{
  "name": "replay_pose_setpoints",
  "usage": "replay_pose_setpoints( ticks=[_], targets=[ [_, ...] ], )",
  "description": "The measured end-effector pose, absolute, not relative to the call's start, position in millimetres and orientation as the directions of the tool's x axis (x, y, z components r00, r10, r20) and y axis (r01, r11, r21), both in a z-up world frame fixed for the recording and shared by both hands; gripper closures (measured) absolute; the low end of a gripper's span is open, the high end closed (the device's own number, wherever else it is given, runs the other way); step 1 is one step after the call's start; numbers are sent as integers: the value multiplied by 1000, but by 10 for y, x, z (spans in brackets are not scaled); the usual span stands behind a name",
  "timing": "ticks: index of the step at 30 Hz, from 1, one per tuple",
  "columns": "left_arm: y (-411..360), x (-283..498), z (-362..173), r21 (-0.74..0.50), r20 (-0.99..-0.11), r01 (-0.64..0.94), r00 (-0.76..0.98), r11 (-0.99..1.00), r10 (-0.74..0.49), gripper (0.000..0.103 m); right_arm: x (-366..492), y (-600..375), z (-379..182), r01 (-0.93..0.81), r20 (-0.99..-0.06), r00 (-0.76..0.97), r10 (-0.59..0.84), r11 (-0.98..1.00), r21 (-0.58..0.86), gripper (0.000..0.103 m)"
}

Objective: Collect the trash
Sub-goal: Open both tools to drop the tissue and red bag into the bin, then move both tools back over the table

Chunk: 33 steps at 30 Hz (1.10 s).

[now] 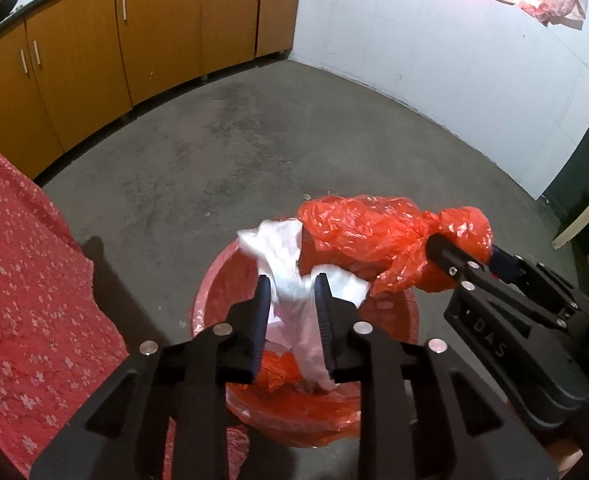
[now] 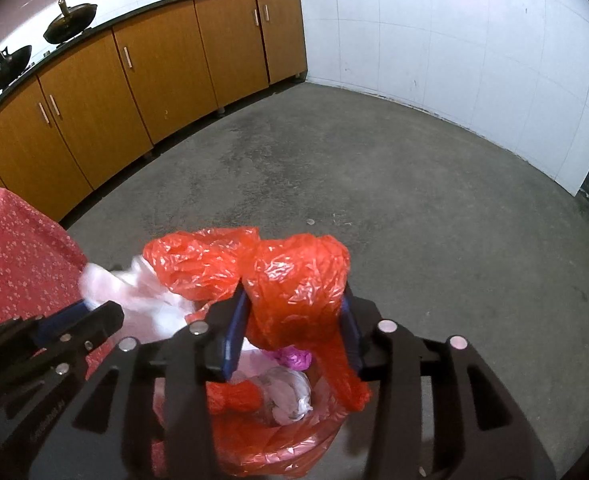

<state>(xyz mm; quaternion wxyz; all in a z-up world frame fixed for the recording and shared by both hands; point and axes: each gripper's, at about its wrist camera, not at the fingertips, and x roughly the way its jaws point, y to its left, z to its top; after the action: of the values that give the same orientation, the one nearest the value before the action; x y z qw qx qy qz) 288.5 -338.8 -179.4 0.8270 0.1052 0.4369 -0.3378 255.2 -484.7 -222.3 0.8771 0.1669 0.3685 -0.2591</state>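
A red bin (image 1: 408,320) with an orange liner stands on the floor; it also shows in the right wrist view (image 2: 294,452). My left gripper (image 1: 293,292) is shut on a white plastic bag (image 1: 282,248), held over the bin. My right gripper (image 2: 294,312) is shut on a crumpled orange plastic bag (image 2: 298,280), held above the bin's right side; it shows in the left wrist view too (image 1: 358,232). Inside the bin lie orange, white and purple scraps (image 2: 282,396).
A table with a red flowered cloth (image 1: 26,280) stands close on the left of the bin. Orange cabinets (image 2: 134,80) line the far left wall. White wall (image 2: 454,40) at the back. Bare concrete floor (image 2: 374,180) lies ahead.
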Motion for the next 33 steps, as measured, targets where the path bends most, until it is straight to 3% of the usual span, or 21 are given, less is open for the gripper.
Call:
replay_pose_setpoints(
  ticks=[8, 13, 21, 27, 33],
  targets=[
    [-3353, 2904, -1781, -127, -794, 633, 397, 764, -461, 79, 2560, -4833, -2199, 572, -736, 597, -320, 813, 110, 57],
    [-3273, 2942, -1695, -137, -779, 603, 425, 786, -461, 79, 2586, -4829, -2221, 563, -747, 594, -297, 817, 122, 42],
    [-3054, 2962, -1358, -136, -723, 580, 496, 803, -481, 79, 2598, -4677, -2106, 539, -720, 616, -319, 838, 90, 41],
    [-2592, 2951, -1051, -144, -671, 540, 563, 829, -483, 69, 2653, -4398, -1794, 476, -672, 673, -308, 877, 75, 41],
    [-1759, 2975, -801, -110, -631, 444, 660, 889, -408, 59, 2877, -3831, -1392, 338, -625, 750, -219, 938, 77, 41]
  ],
)
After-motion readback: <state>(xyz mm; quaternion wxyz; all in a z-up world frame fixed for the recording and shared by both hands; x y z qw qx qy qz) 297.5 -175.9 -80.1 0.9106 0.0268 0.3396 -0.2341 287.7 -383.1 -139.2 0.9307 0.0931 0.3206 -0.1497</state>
